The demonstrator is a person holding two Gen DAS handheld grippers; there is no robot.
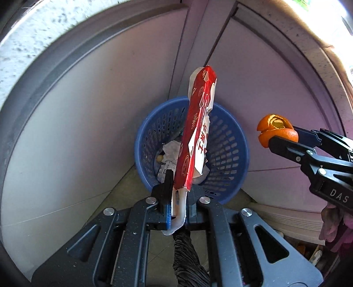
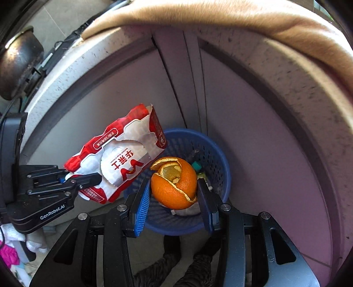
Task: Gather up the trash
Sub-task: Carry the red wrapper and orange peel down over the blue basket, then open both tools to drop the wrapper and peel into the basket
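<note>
A flattened red and white carton (image 1: 197, 130) stands edge-on in my left gripper (image 1: 178, 198), which is shut on its lower end. The same carton (image 2: 119, 156) shows its printed face in the right wrist view, with the left gripper (image 2: 72, 178) pinching its corner. My right gripper (image 2: 174, 194) is shut on a ball of orange peel (image 2: 174, 184). That peel (image 1: 275, 131) appears at the right of the left wrist view, in the right gripper (image 1: 284, 138). Below both hangs a blue mesh waste basket (image 1: 233, 141), also (image 2: 218, 167), holding crumpled paper (image 1: 172, 150) and other scraps.
The basket sits on the floor in a corner of pale cabinet panels (image 1: 88, 123) under a speckled countertop (image 2: 286, 72). A tan cloth (image 2: 220, 19) drapes the counter. A dark pot (image 2: 19, 64) is at upper left. A person's dark shoes (image 2: 172, 249) stand below.
</note>
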